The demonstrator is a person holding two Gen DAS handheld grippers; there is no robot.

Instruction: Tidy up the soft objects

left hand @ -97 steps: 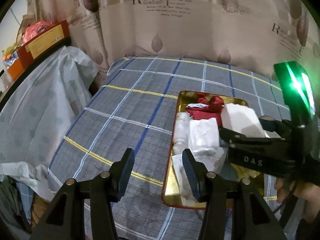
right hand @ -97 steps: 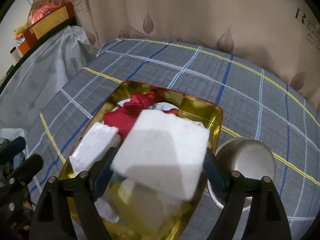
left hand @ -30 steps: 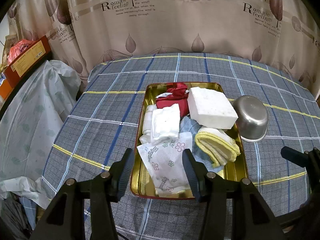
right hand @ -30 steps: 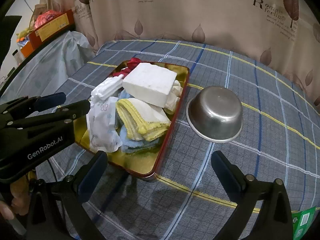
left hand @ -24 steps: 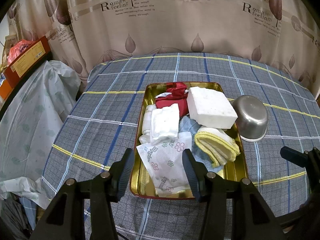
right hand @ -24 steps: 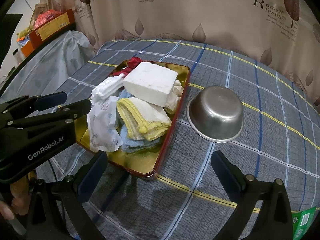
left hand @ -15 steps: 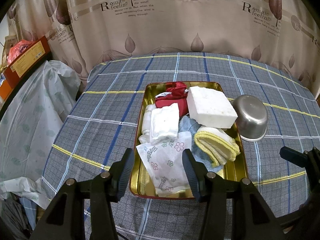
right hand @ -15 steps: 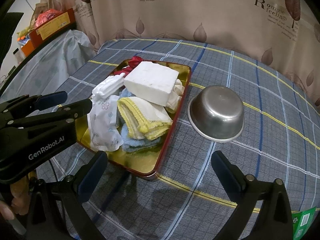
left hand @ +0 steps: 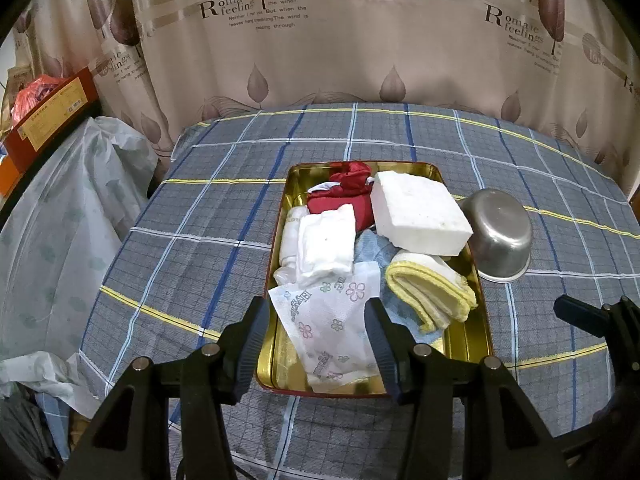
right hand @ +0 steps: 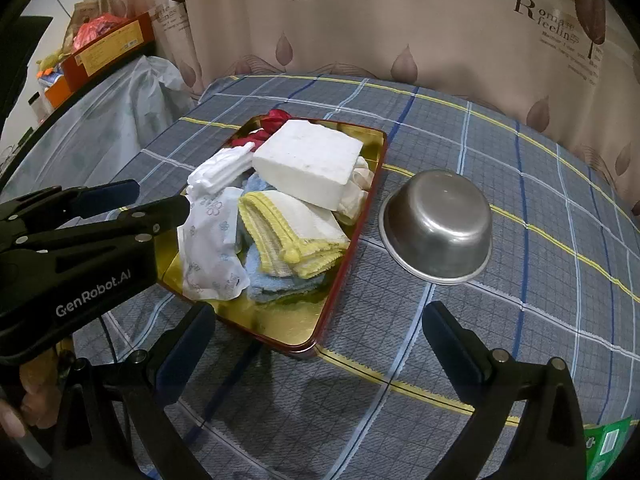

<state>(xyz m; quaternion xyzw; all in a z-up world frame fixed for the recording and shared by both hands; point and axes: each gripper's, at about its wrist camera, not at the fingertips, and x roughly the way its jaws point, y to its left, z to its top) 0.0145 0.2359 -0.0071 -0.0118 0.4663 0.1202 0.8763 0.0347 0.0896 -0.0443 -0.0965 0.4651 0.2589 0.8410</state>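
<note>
Both the left gripper [left hand: 316, 330] and right gripper [right hand: 316, 332] hang released before the seemingly full tray [left hand: 482, 320].

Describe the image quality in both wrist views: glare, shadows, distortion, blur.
Left wrist view: sharp, strong fisheye bending with black corners; the gold tray mirrors the cloths; the bowl shows soft highlights. Right wrist view: equally sharp and bent; gripper shadows fall on the plaid cloth in front of the tray; the bowl has dull glare; the left gripper looms large at the left edge.

Bare cloth [left hand: 208, 216] left of tray [left hand: 276, 240]
</note>
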